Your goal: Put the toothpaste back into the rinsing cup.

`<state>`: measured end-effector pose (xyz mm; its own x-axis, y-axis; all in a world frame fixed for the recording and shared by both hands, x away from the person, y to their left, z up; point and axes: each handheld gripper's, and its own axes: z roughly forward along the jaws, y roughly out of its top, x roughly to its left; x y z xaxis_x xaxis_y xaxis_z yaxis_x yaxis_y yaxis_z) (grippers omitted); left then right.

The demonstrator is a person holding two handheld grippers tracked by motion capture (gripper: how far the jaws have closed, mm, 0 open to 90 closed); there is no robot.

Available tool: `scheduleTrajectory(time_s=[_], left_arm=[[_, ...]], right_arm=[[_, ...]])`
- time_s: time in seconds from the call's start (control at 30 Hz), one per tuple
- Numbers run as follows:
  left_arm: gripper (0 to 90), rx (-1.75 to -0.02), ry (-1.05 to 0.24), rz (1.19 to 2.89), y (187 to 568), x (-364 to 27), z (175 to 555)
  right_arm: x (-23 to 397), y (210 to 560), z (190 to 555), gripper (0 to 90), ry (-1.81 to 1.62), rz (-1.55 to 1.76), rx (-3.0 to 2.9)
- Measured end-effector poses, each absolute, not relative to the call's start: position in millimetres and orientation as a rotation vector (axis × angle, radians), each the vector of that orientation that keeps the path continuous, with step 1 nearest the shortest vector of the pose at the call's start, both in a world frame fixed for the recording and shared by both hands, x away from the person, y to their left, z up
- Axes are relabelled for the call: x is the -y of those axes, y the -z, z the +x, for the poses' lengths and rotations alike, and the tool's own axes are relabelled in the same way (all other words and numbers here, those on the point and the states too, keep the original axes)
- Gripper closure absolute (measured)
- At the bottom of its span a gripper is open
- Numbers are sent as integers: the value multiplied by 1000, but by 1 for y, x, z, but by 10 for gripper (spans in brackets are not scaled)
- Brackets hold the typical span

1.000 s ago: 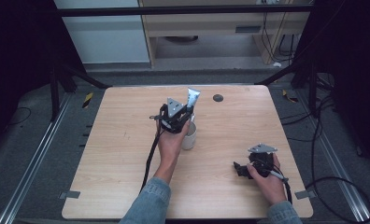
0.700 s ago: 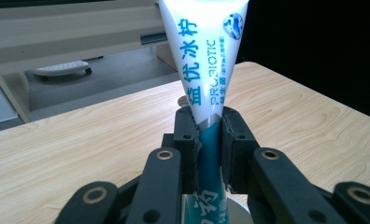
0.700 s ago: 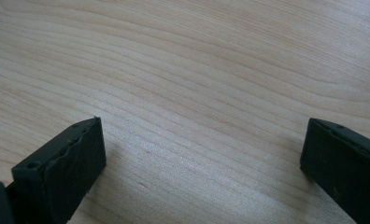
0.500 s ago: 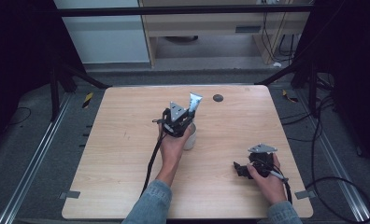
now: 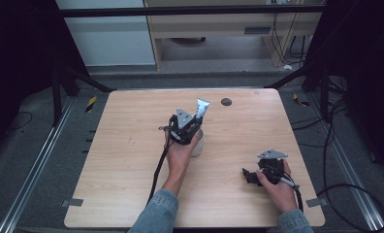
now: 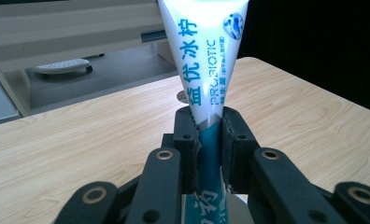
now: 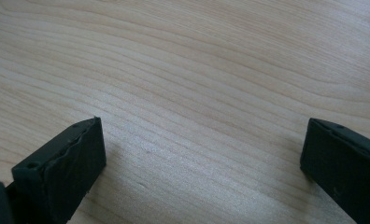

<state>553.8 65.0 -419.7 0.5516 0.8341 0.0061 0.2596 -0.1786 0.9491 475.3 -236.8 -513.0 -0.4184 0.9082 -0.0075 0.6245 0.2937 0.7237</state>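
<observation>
High view: the left tongs (image 5: 192,125) hold a toothpaste tube (image 5: 201,108) upright over a white cup (image 5: 198,144) at mid-surface (image 5: 122,160), seemingly so it can stand in the cup. The right tongs (image 5: 250,175) rest near the front right corner.

Left gripper view: both pads clench the tube (image 6: 206,70) low on its body, crimped end up.

Right gripper view: jaws released, wide apart over bare wood, apparently idle.
</observation>
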Motion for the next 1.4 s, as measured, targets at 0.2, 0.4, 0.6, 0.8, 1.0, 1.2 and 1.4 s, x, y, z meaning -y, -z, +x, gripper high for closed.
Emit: scheduleTrajectory(time_s=[0.2, 0.4, 0.6, 0.8, 1.0, 1.2, 1.4], left_arm=[[780, -923, -671, 1719, 423, -66, 553], [779, -922, -679, 1727, 425, -67, 552], [778, -924, -689, 1740, 427, -67, 550], [777, -937, -687, 1757, 430, -68, 548], [776, -941, -687, 1769, 431, -69, 547], [776, -935, -694, 1782, 431, -67, 545], [774, -939, -708, 1797, 429, -64, 542]], right_arm=[[237, 513, 475, 4, -914, 1374, -2149], [237, 513, 475, 4, -915, 1375, -2150], [237, 513, 475, 4, -914, 1373, -2149], [237, 513, 475, 4, -916, 1372, -2150], [237, 513, 475, 4, -915, 1375, -2150], [237, 513, 475, 4, -915, 1374, -2150], [237, 513, 475, 4, -914, 1374, -2150]])
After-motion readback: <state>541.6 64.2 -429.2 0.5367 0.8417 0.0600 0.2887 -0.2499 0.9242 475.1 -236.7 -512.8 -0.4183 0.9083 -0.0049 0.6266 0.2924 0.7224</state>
